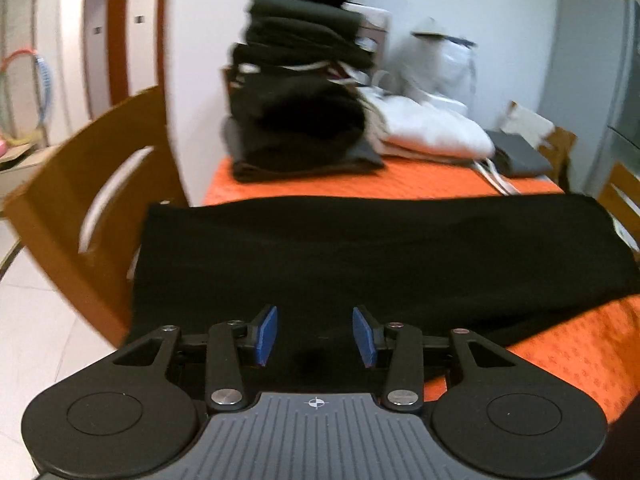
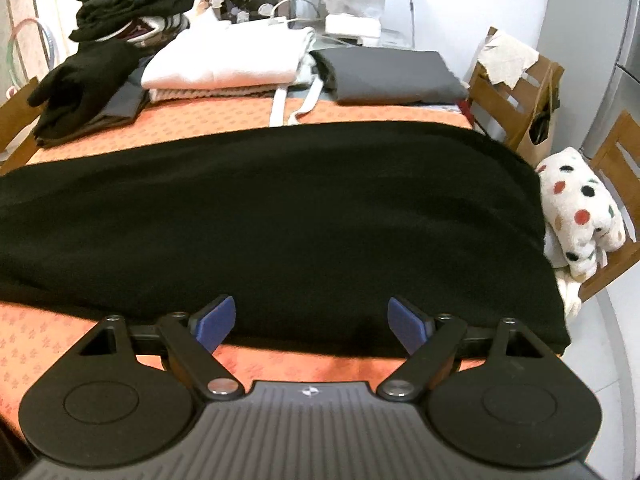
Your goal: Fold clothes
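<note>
Your 2 grippers hover over the black garment [image 2: 280, 216] spread flat on the near part of the orange table [image 2: 52, 344].

Your left gripper [image 1: 315, 335] is partly open and empty; your right gripper [image 2: 311, 324] gapes wide, gripping nothing.

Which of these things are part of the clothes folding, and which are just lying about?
Part of the job:
- black garment spread on the table
- stack of folded dark clothes
- folded white clothes
- folded grey garment

Lying about:
- spotted plush toy
- wooden chair
- hoop
</note>
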